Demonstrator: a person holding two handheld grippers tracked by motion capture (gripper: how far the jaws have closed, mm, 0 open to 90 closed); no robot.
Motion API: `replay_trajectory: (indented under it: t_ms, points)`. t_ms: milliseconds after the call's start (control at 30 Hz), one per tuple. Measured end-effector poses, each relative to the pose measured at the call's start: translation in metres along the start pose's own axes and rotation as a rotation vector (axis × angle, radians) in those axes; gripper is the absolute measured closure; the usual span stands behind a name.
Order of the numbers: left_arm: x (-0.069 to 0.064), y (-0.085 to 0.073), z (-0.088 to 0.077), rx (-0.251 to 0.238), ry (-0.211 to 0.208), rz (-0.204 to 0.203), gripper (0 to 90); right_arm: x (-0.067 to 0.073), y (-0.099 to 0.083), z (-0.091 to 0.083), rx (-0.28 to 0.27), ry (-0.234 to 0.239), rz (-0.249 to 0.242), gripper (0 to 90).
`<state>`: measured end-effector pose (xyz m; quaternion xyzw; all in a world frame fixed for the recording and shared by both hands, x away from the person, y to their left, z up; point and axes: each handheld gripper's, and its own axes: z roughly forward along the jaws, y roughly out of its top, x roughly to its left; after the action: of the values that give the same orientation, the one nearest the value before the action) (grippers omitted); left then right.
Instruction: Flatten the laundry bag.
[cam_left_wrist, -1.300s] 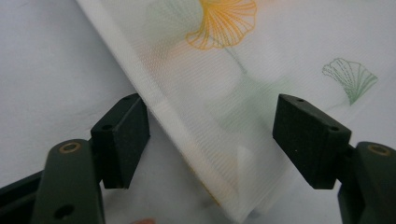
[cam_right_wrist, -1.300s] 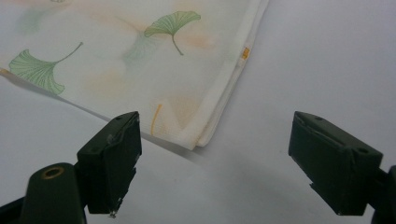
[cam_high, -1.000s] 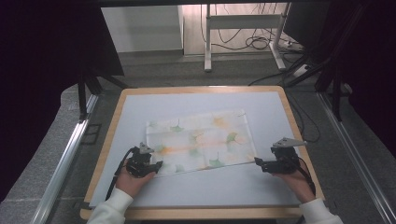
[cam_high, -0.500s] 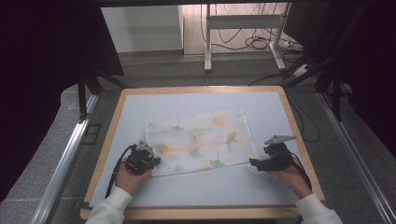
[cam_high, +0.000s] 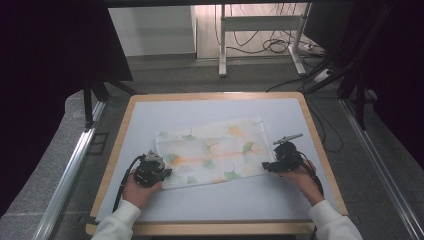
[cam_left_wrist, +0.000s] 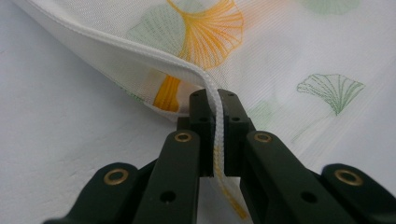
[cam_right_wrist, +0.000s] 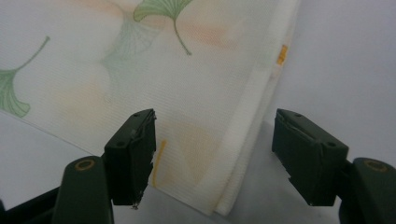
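Left gripper (cam_left_wrist: 214, 121) is pinching the hemmed corner of the folded cloth (cam_high: 212, 152) flat between its jaws, while the right gripper (cam_right_wrist: 215, 158) has just been closing and is straddling the opposite near corner with its jaws wide, pads not yet pressing. Cloth is lying mid-table (cam_high: 210, 210), its near edge running towards the front corners. Fabric is looking thin, soft and light, likely draping and slipping, so gripping the stitched hem at the corners is seeming safest.
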<state>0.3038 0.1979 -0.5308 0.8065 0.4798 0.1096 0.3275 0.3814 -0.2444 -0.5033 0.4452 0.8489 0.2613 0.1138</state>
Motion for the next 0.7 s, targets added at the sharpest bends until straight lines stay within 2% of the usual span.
replay_trajectory:
  t_ms: [33, 167, 267, 333, 367, 400, 500, 533, 567, 600, 700]
  points:
    - [0.0002, 0.0000, 0.0001, 0.001, -0.001, 0.001, 86.7, 0.0038, 0.0002, 0.0035, 0.030, -0.010, -0.009, 31.0]
    - [0.0001, -0.0001, 0.0003, 0.000, 0.000, 0.002, 86.7, 0.0080, -0.0002, 0.0039, 0.035, -0.039, -0.037, 34.2]
    - [-0.0002, -0.0003, 0.0003, 0.000, 0.002, 0.003, 86.7, 0.0090, -0.0011, 0.0030, 0.031, -0.046, -0.054, 42.5]
    - [-0.0003, -0.0003, 0.0003, 0.000, 0.002, 0.003, 86.7, 0.0086, -0.0016, 0.0023, 0.025, -0.044, -0.055, 46.1]
    - [-0.0003, -0.0003, 0.0003, -0.001, 0.002, 0.003, 86.7, 0.0097, -0.0020, 0.0021, 0.020, -0.039, -0.060, 51.9]
    - [-0.0003, -0.0002, 0.0004, -0.001, 0.002, 0.003, 86.7, 0.0097, -0.0020, 0.0021, 0.020, -0.039, -0.060, 51.9]
    - [0.0001, -0.0002, 0.0005, -0.001, 0.002, 0.002, 86.7, 0.0125, -0.0014, 0.0019, 0.015, -0.015, -0.083, 64.9]
    - [0.0001, -0.0002, 0.0005, -0.001, 0.002, 0.002, 86.8, 0.0125, -0.0014, 0.0019, 0.015, -0.015, -0.083, 64.9]
    - [0.0001, -0.0002, 0.0005, -0.001, 0.002, 0.002, 86.8, 0.0120, -0.0012, 0.0017, 0.009, -0.006, -0.085, 72.4]
    - [0.0001, -0.0002, 0.0005, -0.001, 0.002, 0.002, 86.8, 0.0120, -0.0012, 0.0017, 0.009, -0.006, -0.085, 72.4]
    - [0.0000, -0.0002, 0.0004, -0.003, 0.002, 0.002, 86.8, 0.0111, -0.0011, 0.0015, 0.006, 0.012, -0.084, 80.1]
